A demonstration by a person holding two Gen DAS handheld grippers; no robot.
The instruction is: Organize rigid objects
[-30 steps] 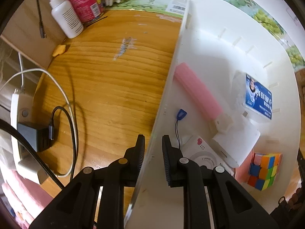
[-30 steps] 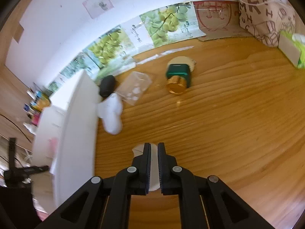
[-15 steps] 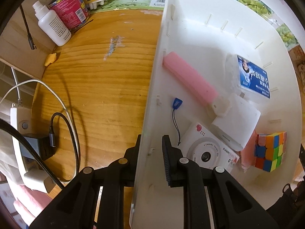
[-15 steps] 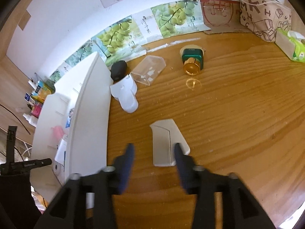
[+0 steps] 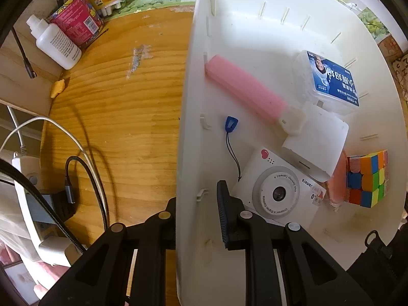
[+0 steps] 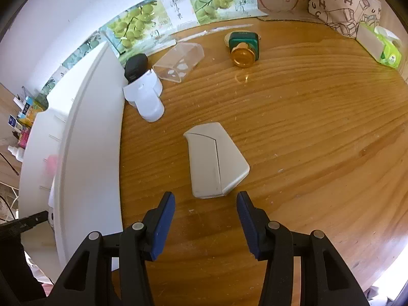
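Wooden table (image 6: 293, 117), white case (image 6: 216, 160) now free of right gripper (image 6: 205, 223)

One white plastic bin (image 5: 193, 81) holds one pink oblong case (image 5: 244, 89), one white toy camera (image 5: 278, 191), one multicoloured puzzle cube (image 5: 367, 178) and one blue-labelled clear box (image 5: 329, 81).

Bright daylight, both views sharp; fisheye bends edges, dark corner vignette. Soft cable shadows on bench (image 5: 122, 117); white tray (image 5: 255, 38) glares near its rim.

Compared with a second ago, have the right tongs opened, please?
Yes: the right tongs, shut before, now stand apart short of the white case on the wooden table.
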